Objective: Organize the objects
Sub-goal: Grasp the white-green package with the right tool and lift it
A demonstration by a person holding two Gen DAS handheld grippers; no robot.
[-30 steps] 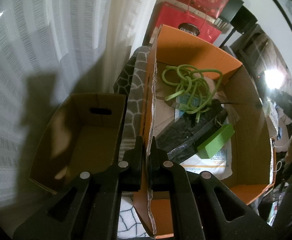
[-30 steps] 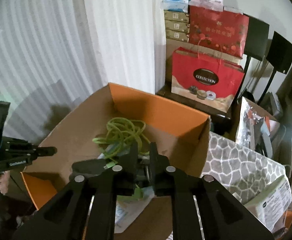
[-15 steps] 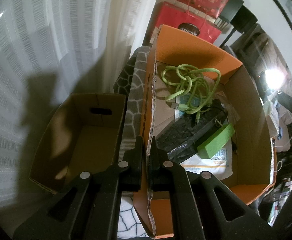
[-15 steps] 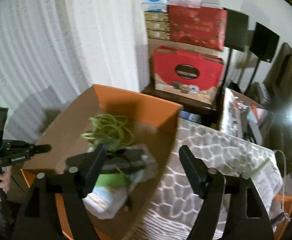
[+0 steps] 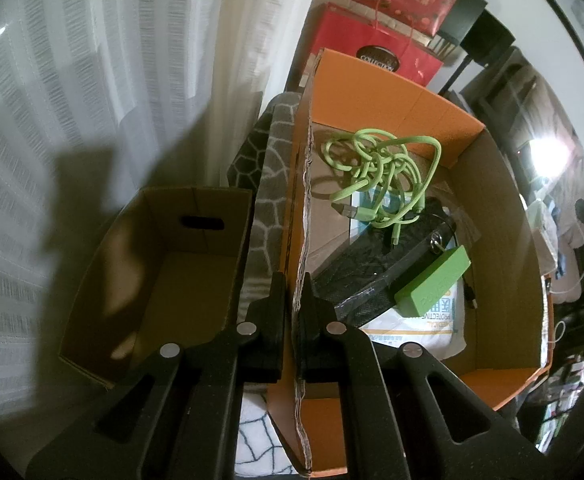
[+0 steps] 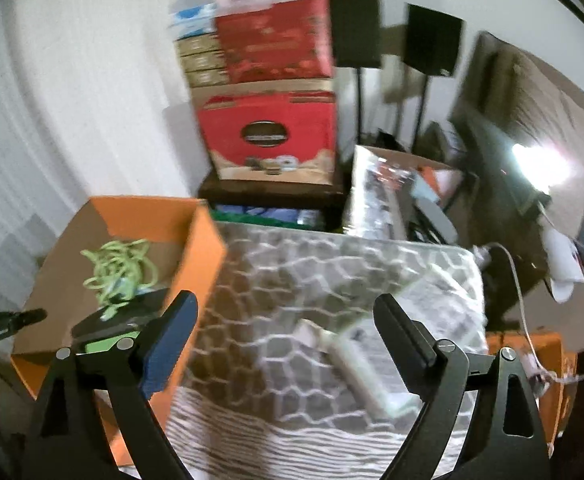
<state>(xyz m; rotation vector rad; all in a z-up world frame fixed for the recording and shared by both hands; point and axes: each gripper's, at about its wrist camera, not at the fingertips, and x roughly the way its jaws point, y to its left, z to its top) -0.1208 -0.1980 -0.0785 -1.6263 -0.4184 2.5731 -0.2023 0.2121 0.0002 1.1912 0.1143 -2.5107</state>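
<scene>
My left gripper [image 5: 293,280] is shut on the near side wall of the orange cardboard box [image 5: 395,80]. Inside the box lie a tangled green cable [image 5: 383,172], a black flat item [image 5: 375,272], a green block [image 5: 431,286] and a white packet [image 5: 419,324]. My right gripper [image 6: 288,312] is open and empty above the grey patterned cover [image 6: 311,264], to the right of the orange box [image 6: 148,216]. A whitish tube-like object [image 6: 355,368] lies on the cover between its fingers; the view is blurred.
An empty brown cardboard box [image 5: 164,280] stands left of the orange box, against the white curtain [image 5: 92,80]. Red gift bags [image 6: 272,136] and stacked boxes stand behind. Clutter and cables [image 6: 523,280] lie at the right, with a bright lamp [image 6: 539,160].
My right gripper let go of the green cable in the orange box, opened wide and swung right over the patterned cover. The left gripper has kept its hold on the box wall.
</scene>
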